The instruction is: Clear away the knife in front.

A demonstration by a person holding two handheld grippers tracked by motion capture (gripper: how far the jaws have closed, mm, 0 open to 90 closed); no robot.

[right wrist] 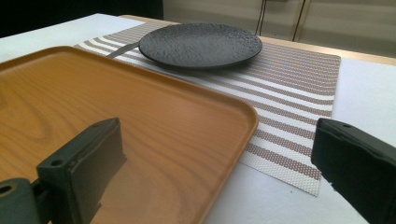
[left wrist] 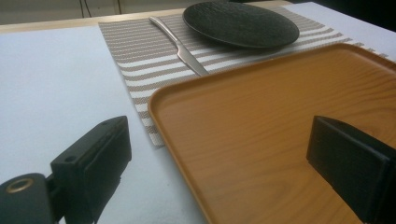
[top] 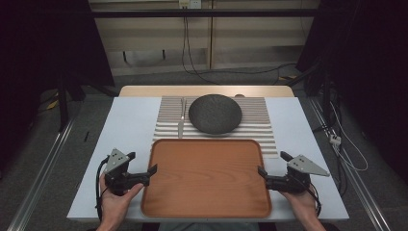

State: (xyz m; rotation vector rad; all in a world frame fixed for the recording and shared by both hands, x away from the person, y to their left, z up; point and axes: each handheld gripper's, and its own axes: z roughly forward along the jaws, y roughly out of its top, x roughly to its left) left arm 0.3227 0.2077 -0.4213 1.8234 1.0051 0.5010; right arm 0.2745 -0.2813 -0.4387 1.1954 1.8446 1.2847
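While both grippers flank it: the tray (top: 207,178) lies flat on the white table (top: 127,125), its far edge over the striped placemat (top: 260,120).
Left gripper (top: 155,169): jaws apart, astride the tray's left rim, clamping nothing.
Right gripper (top: 260,171): jaws apart at the right rim, empty.
Handling: probably stiff, light, smooth; take both raised side rims.
Views: the left gripper view shows the knife (left wrist: 180,46) whole beside the plate (left wrist: 240,23); the right gripper view shows the placemat's near corner.

Counted on the table — one wooden tray (top: 207,178), one dark plate (top: 215,114), one knife (top: 182,118), one striped placemat (top: 257,125) — and two grippers.
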